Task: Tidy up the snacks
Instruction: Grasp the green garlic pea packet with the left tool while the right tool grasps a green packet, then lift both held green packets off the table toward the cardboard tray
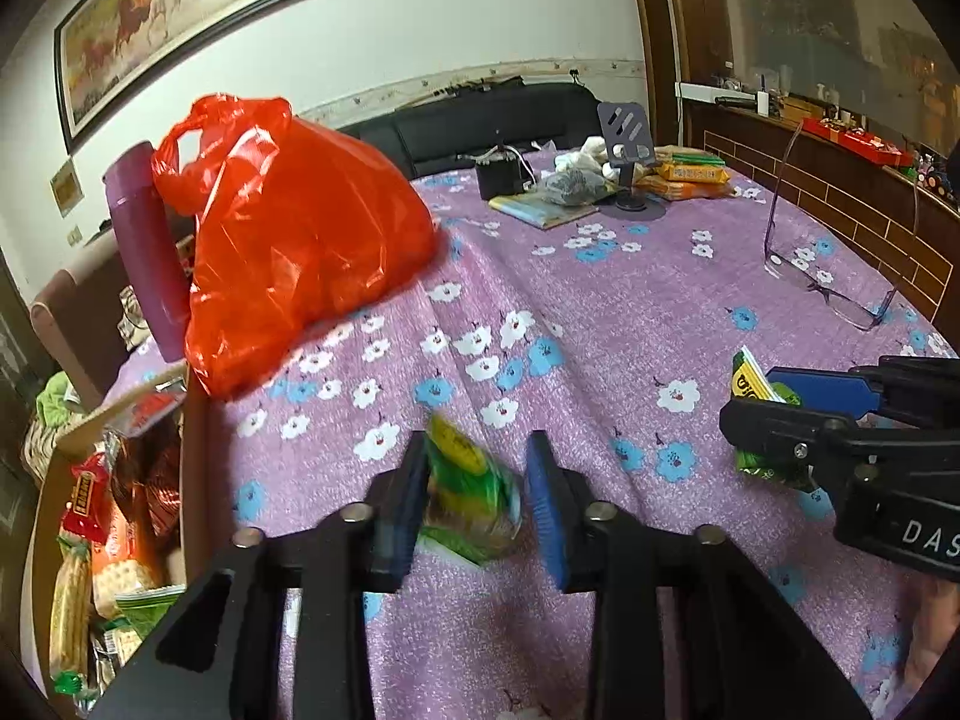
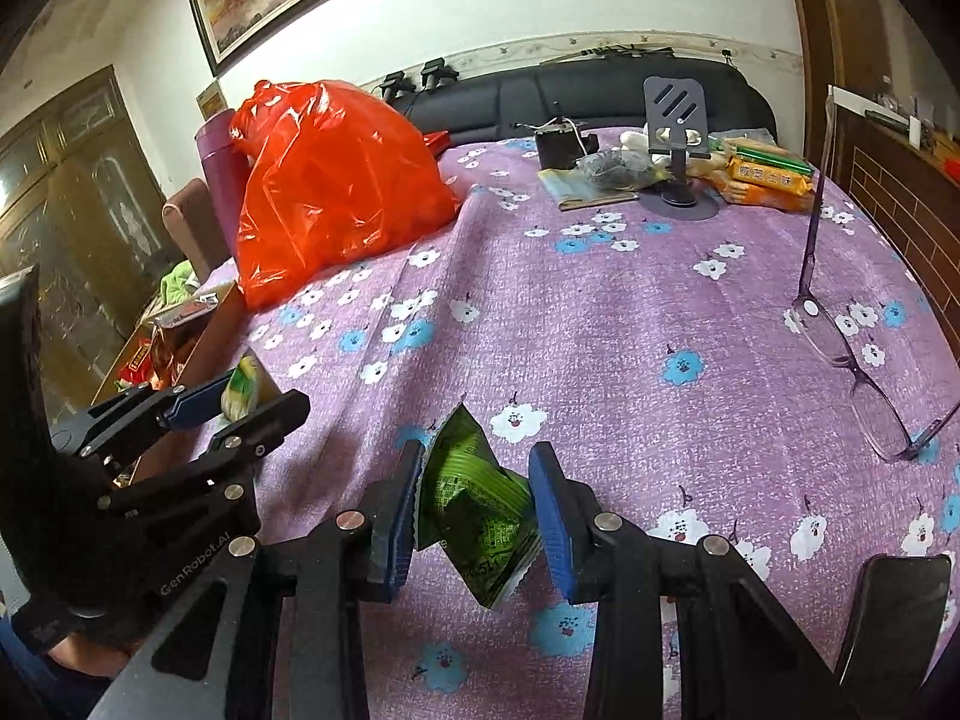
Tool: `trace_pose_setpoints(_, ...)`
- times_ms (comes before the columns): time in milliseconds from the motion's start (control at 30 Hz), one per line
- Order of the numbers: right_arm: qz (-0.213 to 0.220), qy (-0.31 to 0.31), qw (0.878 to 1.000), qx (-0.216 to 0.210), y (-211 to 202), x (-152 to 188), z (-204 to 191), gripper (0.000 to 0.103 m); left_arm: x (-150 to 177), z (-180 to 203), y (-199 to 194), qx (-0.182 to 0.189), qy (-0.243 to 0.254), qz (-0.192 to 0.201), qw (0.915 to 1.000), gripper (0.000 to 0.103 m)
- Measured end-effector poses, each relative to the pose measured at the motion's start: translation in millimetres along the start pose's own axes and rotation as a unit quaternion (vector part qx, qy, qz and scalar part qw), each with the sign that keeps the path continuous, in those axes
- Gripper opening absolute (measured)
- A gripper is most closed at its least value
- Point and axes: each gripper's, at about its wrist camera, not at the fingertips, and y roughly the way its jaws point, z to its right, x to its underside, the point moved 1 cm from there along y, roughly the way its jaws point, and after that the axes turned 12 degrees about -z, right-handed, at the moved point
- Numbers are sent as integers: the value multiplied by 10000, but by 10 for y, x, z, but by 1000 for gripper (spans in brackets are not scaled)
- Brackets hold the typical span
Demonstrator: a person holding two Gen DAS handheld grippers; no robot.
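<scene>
Two green snack packets held, one per gripper.
Left gripper [image 1: 477,495] is clamped on a packet [image 1: 471,498] above the tablecloth [image 1: 600,312], beside the box [image 1: 195,450]; right gripper [image 2: 474,510] is clamped on a second packet [image 2: 477,510].

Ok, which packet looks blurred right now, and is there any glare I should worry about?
Left wrist view: the green packet in the left gripper is motion-smeared, and ceiling light glares off the framed painting. Right wrist view: the right gripper holds its green packet sharp, print visible; the edges bend from fisheye.
</scene>
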Motion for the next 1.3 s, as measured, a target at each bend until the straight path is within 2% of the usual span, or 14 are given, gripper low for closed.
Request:
trace_pose_setpoints(233,50,53,10000,-37,-23,-4,14,38,-5,15,-92,-234,48,273,9993,26)
trace_pose_setpoints(333,68,53,10000,-39,-29,-5,9,38,-4,30,-83,-279,99,268,9992,19)
trace_pose_setpoints(500,77,62,9999,-44,-38,0,13,38,-8,18,-40,-219,92,169,9996,17)
trace_pose_setpoints(667,70,61,9999,-51,-39,-3,11,38,-38,-102,71,198,-154,-188,9995,17)
trace_pose_setpoints(800,99,58,9999,-71,-61,-4,11,38,-31,-186,236,550,-367,-623,9959,17)
trace_pose_setpoints(900,125,61,9999,-89,-87,-4,7,38,-23,-193,250,615,-392,-638,9953,18)
trace_pose_setpoints(1000,148,51,9998,-107,-101,-4,-4,38,-13,-165,234,591,-357,-584,9959,30)
trace_pose_setpoints(1033,151,52,9998,-115,-102,-5,-4,38,-16,-161,214,643,-349,-546,9958,40)
trace_pose_setpoints(1067,157,52,9998,-122,-105,-6,-6,38,-21,-152,192,654,-336,-490,9961,46)
trace_pose_setpoints(1133,170,48,9998,-134,-114,-8,-11,38,-28,-142,142,576,-319,-364,9972,49)
trace_pose_setpoints(1200,180,56,9997,-141,-121,-6,-12,38,-51,-130,147,511,-300,-333,9977,56)
trace_pose_setpoints(1300,183,54,9997,-139,-122,-8,-17,38,-101,-130,245,435,-337,-412,9976,57)
